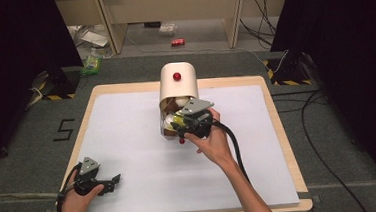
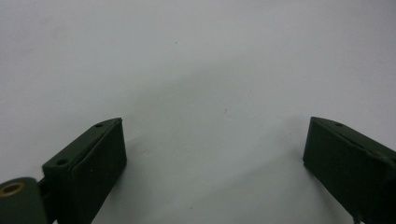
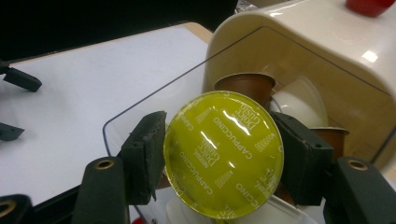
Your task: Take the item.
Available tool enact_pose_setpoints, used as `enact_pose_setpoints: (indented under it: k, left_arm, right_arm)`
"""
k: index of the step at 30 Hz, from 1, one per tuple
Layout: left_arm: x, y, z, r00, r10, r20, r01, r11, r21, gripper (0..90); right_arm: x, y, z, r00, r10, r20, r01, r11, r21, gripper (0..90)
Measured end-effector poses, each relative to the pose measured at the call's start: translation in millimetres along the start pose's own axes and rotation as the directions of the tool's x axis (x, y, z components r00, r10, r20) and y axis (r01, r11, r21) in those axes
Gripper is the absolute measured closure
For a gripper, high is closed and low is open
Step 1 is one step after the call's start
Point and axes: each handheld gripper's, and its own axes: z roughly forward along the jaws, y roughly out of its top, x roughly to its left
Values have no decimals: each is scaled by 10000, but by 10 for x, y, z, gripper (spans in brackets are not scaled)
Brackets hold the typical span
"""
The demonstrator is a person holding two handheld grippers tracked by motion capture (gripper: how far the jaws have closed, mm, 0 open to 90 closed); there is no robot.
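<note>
yellow-lid capsule clamped btwn right hand-held gripper jaws.

Lab: black curtains, hazard-taped stands, floor cables.

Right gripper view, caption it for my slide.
Right gripper jaws clamp a yellow-green foil-lidded cappuccino capsule before a cream dispenser holding brown capsules.

White mat open around left tool, cream dispenser and capsules crowding right tool
</note>
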Motion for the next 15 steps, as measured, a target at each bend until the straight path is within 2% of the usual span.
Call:
enact_pose_setpoints:
  k: [5, 11, 12, 15]
  left_arm:
    - [-1, 0, 0, 10000, 4, -9, -4, 10000, 2, 52]
    - [-1, 0, 0, 10000, 2, -9, -2, 10000, 0, 52]
    - [-2, 0, 0, 10000, 4, -18, -4, 10000, -3, 53]
    - [-1, 0, 0, 10000, 4, -16, -4, 10000, 2, 52]
  right_arm:
    - [-72, -38, -206, 10000, -20, 71, 21, 9999, -167, 397]
    - [-181, -108, -388, 9993, 75, 367, -62, 9993, -370, 397]
    - [-231, -156, -460, 9988, 210, 438, -194, 9991, -370, 397]
    - [-286, -223, -523, 9979, 347, 550, -328, 9988, -362, 397]
